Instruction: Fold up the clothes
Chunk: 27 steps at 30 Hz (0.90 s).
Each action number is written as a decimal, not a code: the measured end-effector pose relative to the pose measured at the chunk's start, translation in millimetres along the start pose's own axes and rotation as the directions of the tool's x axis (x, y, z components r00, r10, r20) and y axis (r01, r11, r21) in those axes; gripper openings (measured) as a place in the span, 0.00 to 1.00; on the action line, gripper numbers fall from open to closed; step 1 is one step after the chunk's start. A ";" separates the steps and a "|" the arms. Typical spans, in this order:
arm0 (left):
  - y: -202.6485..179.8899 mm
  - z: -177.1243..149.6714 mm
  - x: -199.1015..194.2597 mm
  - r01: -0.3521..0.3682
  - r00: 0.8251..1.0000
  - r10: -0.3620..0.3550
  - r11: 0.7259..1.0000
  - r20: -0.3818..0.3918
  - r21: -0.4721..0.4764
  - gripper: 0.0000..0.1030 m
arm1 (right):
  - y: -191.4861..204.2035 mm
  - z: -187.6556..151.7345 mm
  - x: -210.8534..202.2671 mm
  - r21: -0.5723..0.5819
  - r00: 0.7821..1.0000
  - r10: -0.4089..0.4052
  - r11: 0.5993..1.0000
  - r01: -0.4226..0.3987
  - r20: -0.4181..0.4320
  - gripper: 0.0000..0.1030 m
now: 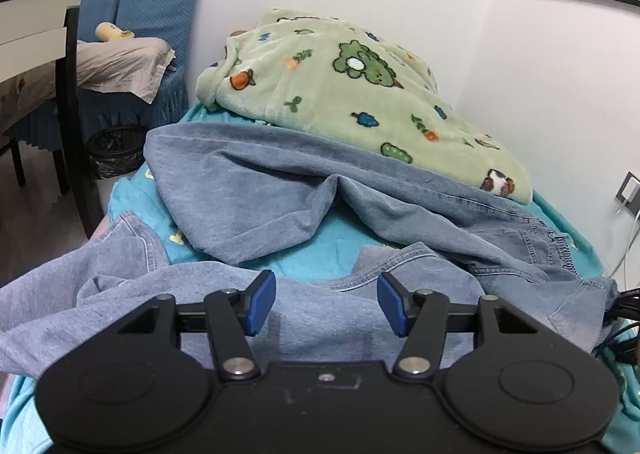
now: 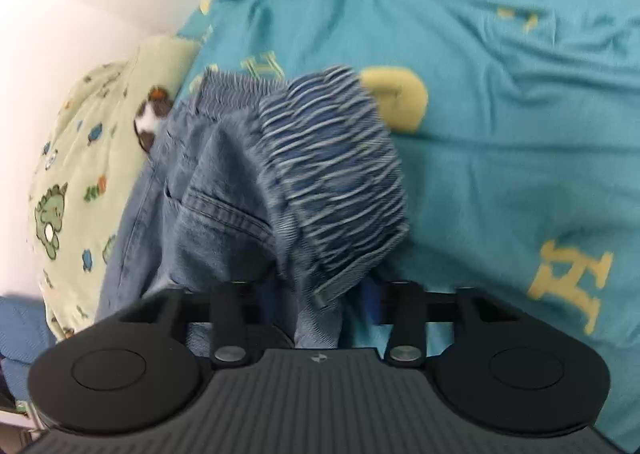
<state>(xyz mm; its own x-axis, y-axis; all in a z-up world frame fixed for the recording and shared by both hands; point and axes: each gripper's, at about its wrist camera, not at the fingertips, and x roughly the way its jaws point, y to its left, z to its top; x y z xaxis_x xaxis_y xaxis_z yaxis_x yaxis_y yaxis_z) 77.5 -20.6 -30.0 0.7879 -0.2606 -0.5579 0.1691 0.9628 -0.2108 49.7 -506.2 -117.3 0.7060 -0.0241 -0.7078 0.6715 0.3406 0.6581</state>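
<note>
A pair of light blue jeans (image 1: 256, 190) lies crumpled across the teal bed sheet (image 1: 344, 230), legs bunched toward me. My left gripper (image 1: 326, 304) is open and empty, its blue pads just above the near denim folds. In the right wrist view the jeans' elastic waistband (image 2: 332, 170) is bunched up and lifted in front of the camera. My right gripper (image 2: 320, 306) is shut on the waistband; its fingertips are hidden under the fabric. The right view is motion-blurred.
A green fleece blanket with dinosaur print (image 1: 352, 94) is piled at the bed's far side against the white wall, and also shows in the right wrist view (image 2: 92, 158). Blue-covered chairs (image 1: 152, 14) and a dark table (image 1: 36, 34) stand left. Cables (image 1: 624, 310) hang at right.
</note>
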 end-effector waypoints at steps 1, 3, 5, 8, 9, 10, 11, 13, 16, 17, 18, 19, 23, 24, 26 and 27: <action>1.4 0.2 0.9 0.003 1.000 -0.003 1.000 -0.006 -0.008 0.52 | 1.4 0.3 1.4 -0.002 1.000 -0.003 1.000 0.003 0.013 0.19; 4.1 0.2 1.4 0.005 1.000 -0.005 1.000 -0.011 -0.022 0.52 | 11.8 5.5 -15.3 -0.050 0.995 0.064 0.997 -0.060 0.081 0.15; 6.8 0.4 0.1 0.009 1.000 -0.009 0.999 -0.006 -0.032 0.52 | 22.3 10.7 -32.2 -0.103 0.980 0.134 0.987 -0.119 0.145 0.13; 10.5 1.2 -0.8 0.023 1.000 -0.023 0.998 0.000 -0.063 0.52 | 40.4 18.5 -59.5 -0.217 0.939 0.236 0.959 -0.182 0.252 0.11; 12.1 1.0 -1.1 0.026 1.000 -0.026 0.997 0.002 -0.073 0.52 | 45.6 22.0 -66.9 -0.260 0.922 0.259 0.948 -0.185 0.287 0.11; 13.3 0.8 -1.2 0.028 1.000 -0.028 0.996 0.003 -0.079 0.52 | 50.8 25.5 -74.3 -0.302 0.904 0.283 0.935 -0.185 0.319 0.10; 13.9 0.6 -0.9 0.029 1.000 -0.028 0.996 0.004 -0.082 0.52 | 49.4 29.9 -78.9 -0.321 0.887 0.293 0.930 -0.178 0.357 0.10; 13.7 -0.2 0.3 0.025 1.000 -0.025 0.996 0.000 -0.080 0.52 | 38.0 39.8 -76.2 -0.296 0.886 0.252 0.945 -0.138 0.389 0.09; 11.9 -1.3 4.3 0.022 1.000 -0.023 0.997 -0.012 -0.071 0.52 | 7.7 56.4 -53.2 -0.167 0.931 0.090 0.985 -0.031 0.355 0.10; 11.5 -1.4 5.7 0.021 1.000 -0.022 0.997 -0.017 -0.070 0.52 | -9.6 59.1 -40.2 -0.100 0.956 0.018 0.995 0.012 0.294 0.10; 11.2 -1.6 6.6 0.020 1.000 -0.022 0.997 -0.019 -0.069 0.52 | -27.2 61.6 -27.1 -0.035 0.973 -0.051 0.998 0.060 0.225 0.10; 11.1 -1.8 7.4 0.019 1.000 -0.021 0.998 -0.020 -0.067 0.52 | -37.6 62.1 -21.9 -0.002 0.978 -0.063 0.998 0.065 0.200 0.10; 15.1 -2.1 10.0 0.015 0.999 -0.018 0.997 -0.030 -0.081 0.52 | -62.4 61.7 -10.9 0.078 0.986 -0.098 0.993 0.088 0.134 0.14; 17.6 -1.9 10.3 0.017 0.999 -0.020 0.995 -0.035 -0.096 0.52 | -56.6 56.9 -15.0 0.060 0.986 -0.090 0.995 0.082 0.143 0.14; 25.2 -0.7 9.3 0.013 0.999 -0.020 0.991 -0.048 -0.136 0.53 | -45.0 47.1 -23.3 0.024 0.984 -0.072 0.997 0.069 0.160 0.29; 29.8 0.2 7.1 0.008 0.999 -0.016 0.987 -0.049 -0.160 0.53 | -39.2 42.3 -27.4 0.006 0.984 -0.063 0.998 0.063 0.168 0.40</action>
<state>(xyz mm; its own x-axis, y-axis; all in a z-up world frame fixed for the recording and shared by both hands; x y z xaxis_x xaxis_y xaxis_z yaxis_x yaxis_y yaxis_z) 88.3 6.2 -40.1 0.7551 -0.2791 -0.5932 0.0784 0.9368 -0.3410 13.5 -558.7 -112.9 0.6898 -0.2033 -0.6949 0.7161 0.3332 0.6133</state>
